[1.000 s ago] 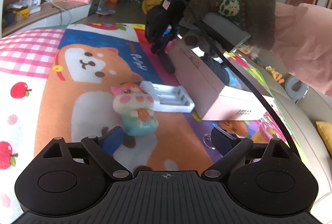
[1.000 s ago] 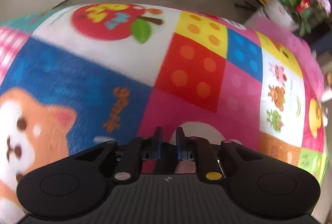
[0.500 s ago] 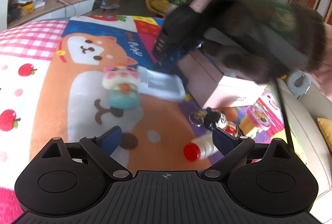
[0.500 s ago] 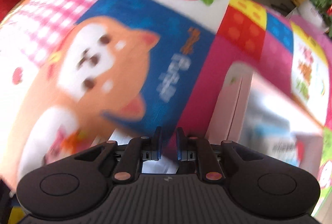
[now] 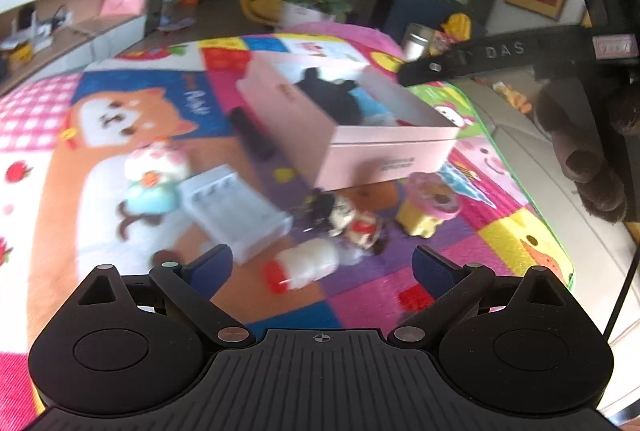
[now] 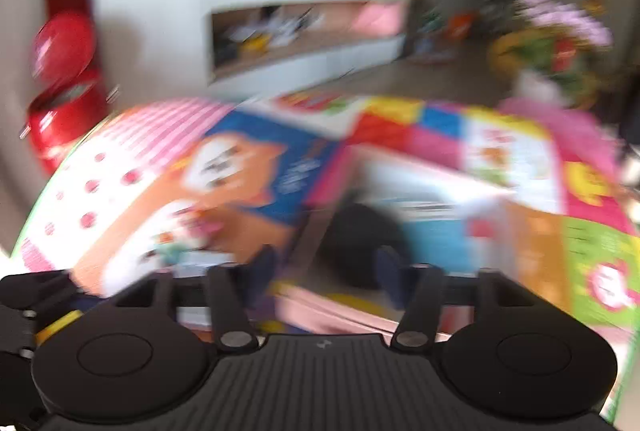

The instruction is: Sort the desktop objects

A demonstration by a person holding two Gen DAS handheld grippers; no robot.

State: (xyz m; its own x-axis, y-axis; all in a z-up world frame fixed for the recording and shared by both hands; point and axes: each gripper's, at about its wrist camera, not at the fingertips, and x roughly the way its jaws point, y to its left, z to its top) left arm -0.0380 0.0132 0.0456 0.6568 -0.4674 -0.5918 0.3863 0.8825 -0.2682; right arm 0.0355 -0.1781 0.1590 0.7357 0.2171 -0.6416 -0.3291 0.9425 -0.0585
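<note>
Left wrist view: left gripper, blue-padded jaws spread wide and opening a touch more, nothing between them. Just above the gap, lower centre of frame, lies a small white bottle with a red cap. Around it on the bright patchwork play mat: a clear ribbed plastic case to the left, a pastel plush cat figure further left, a black-and-white keychain toy just above, and a yellow cup with a pink frilled lid to the right. The open pink cardboard box sits mid-frame with a black plush toy already inside; a dark cylinder lies against its left wall

Right wrist view, heavily blurred: right gripper with jaws partly apart and opening, nothing visibly between them, over the box's near rim

Risks, as I judge them: the loose items lie close together, so a wide grab at the bottle could nudge the keychain toy or case. The bottle lies on its side and may roll off the pads. The right hand's brown glove crowds the right edge; both hands heading boxward could collide
</note>
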